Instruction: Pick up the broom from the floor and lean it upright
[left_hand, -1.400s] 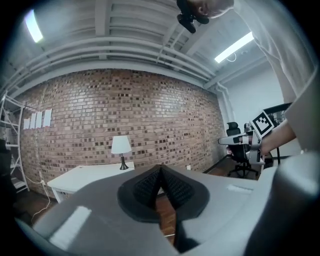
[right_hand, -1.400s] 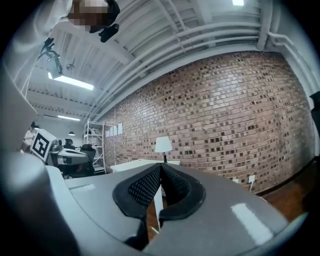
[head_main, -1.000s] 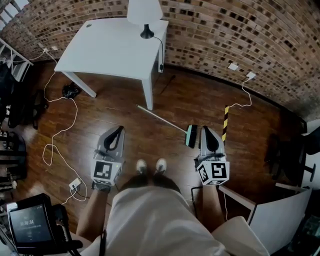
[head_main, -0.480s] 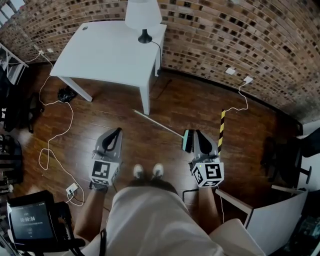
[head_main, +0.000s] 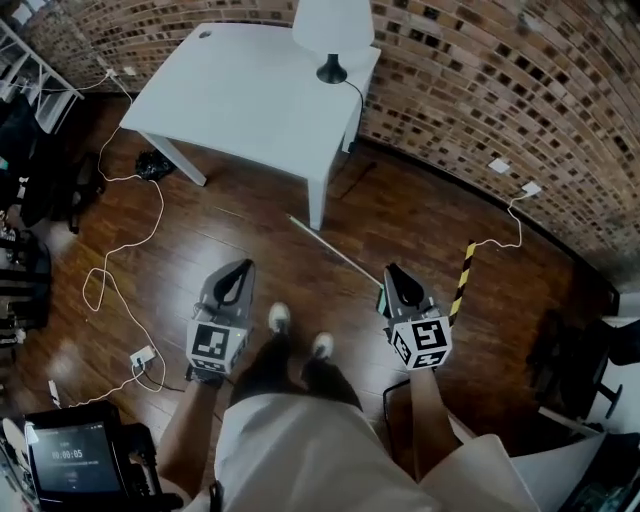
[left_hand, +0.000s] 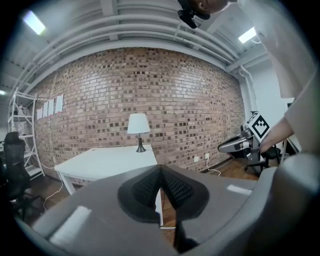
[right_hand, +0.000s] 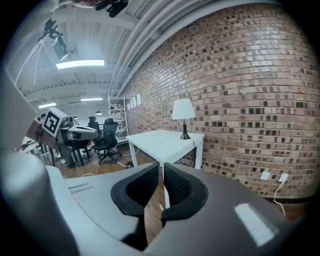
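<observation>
Probably an office or lab: brick wall (head_main: 480, 90), white table (head_main: 250, 95), office chairs (right_hand: 107, 136), ceiling pipes (left_hand: 150, 37).

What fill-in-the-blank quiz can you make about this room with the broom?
1. The broom lies on the wooden ____.
2. The lamp stands on a white ____.
3. The wall behind the lamp is built of ____.
Missing words: floor; table; brick.

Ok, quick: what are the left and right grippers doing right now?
Left gripper: jaws closed, empty.
Right gripper: jaws opening, narrow gap, nothing between them.
</observation>
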